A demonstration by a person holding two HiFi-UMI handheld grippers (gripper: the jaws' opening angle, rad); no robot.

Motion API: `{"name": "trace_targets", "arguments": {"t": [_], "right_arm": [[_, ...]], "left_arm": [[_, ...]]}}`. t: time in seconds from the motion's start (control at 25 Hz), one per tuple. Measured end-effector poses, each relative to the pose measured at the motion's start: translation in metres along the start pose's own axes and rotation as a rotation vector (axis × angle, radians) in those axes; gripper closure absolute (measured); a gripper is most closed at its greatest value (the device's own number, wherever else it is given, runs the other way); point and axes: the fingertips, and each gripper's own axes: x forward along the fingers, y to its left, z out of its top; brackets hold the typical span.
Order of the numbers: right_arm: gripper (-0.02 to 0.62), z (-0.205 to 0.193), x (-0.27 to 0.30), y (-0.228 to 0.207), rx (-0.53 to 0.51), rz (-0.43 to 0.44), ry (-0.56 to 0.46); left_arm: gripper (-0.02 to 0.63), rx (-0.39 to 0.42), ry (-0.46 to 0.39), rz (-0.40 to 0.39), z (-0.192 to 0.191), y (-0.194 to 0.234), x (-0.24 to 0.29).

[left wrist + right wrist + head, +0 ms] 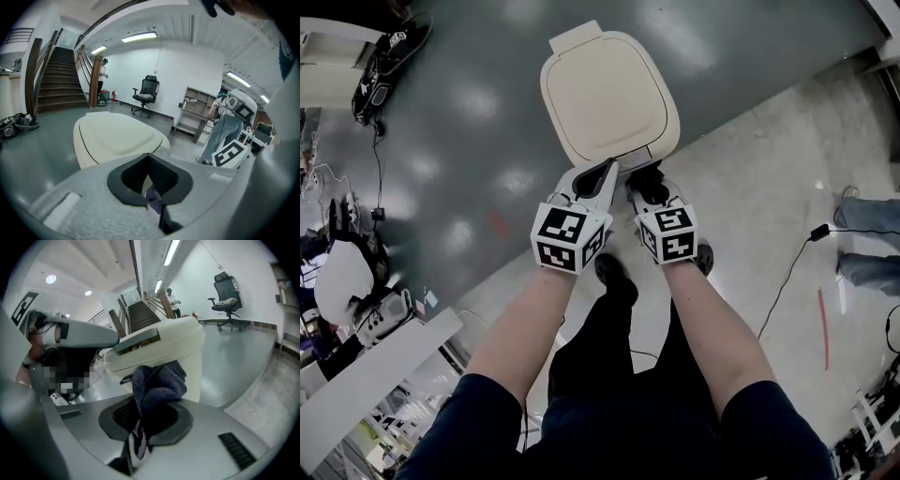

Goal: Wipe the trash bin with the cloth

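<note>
A cream trash bin (605, 94) with its lid closed stands on the grey floor ahead of me. My left gripper (607, 172) hovers at the bin's near edge; its jaws are together and hold nothing I can make out. In the left gripper view the bin's lid (117, 133) fills the space just beyond the jaws. My right gripper (645, 175) sits beside the left one, shut on a dark blue cloth (157, 380). The cloth (652, 187) bunches up from the jaws, close to the bin's front wall (187, 357). I cannot tell whether it touches the wall.
A white table (375, 375) lies at the lower left. A cable (787, 281) runs over the light floor on the right, near another person's legs (867, 244). Farther off are stairs (56, 84), an office chair (146, 93) and a shelf unit (194, 112).
</note>
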Motion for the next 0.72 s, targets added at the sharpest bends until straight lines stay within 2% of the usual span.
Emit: {"name": "trace_targets", "arguments": {"t": [0.2,0.48,0.72], "right_arm": [[0.532,-0.028,0.033,0.0,-0.039,0.021,0.04],[0.532,-0.091,0.097,0.001,-0.063,0.034,0.132],[0.532,-0.133,0.136,0.001,-0.067,0.033,0.209]], "left_arm": [[0.603,0.007,-0.03,-0.014,0.001,0.0,0.0],[0.603,0.024,-0.068,-0.038,-0.007,0.005,-0.006],[0.603,0.07,-0.052,-0.054,-0.017,0.006,-0.014]]}}
